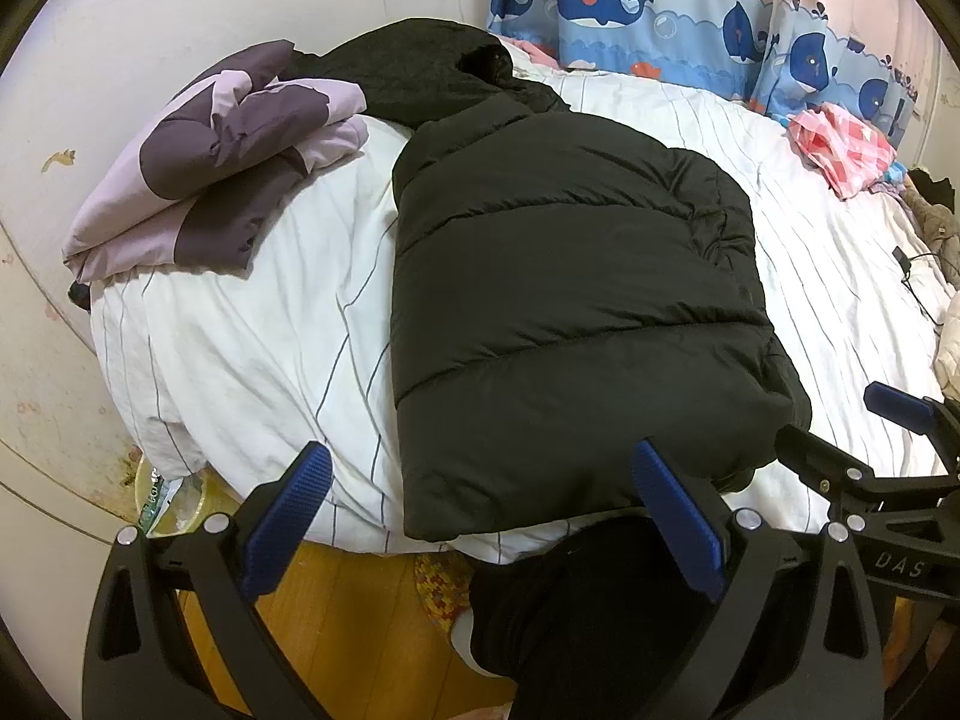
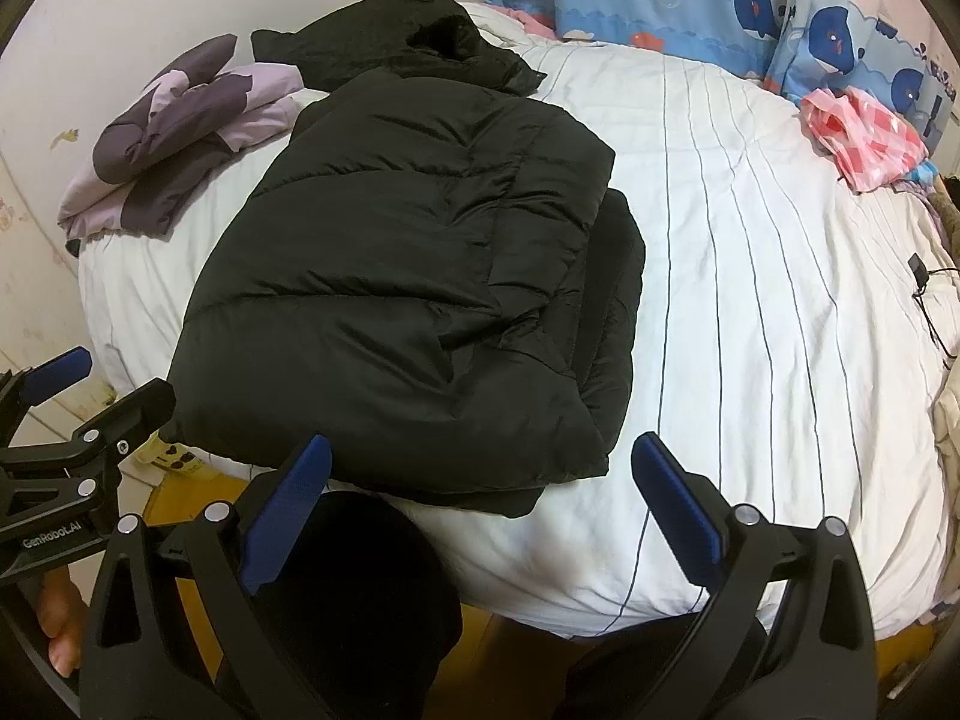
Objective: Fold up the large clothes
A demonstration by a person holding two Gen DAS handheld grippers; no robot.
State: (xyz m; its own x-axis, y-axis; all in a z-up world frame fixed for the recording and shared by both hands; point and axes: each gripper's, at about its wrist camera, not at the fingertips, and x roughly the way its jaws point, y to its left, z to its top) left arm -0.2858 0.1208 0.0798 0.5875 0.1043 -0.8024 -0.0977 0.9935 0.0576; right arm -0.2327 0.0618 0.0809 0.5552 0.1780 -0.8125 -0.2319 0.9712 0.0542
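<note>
A black puffer jacket (image 1: pixel 564 312) (image 2: pixel 414 300) lies folded lengthwise on the white striped duvet (image 1: pixel 252 360) (image 2: pixel 750 276), its hem at the bed's near edge. My left gripper (image 1: pixel 480 480) hovers open over that near edge, its right finger above the hem. My right gripper (image 2: pixel 480 474) is open too, nothing between its blue pads, just off the jacket's near right corner. Each gripper shows in the other's view: the right gripper (image 1: pixel 840 426) at far right, the left gripper (image 2: pixel 108 384) at far left.
A folded purple and lilac garment (image 1: pixel 222 150) (image 2: pixel 180 132) and a black fleece garment (image 1: pixel 420 72) (image 2: pixel 396 36) lie at the back left. Pink checked cloth (image 1: pixel 840 144) (image 2: pixel 864 138) sits back right under the whale curtain (image 1: pixel 660 0). A person's dark-clad legs (image 1: pixel 570 618) stand on the wooden floor.
</note>
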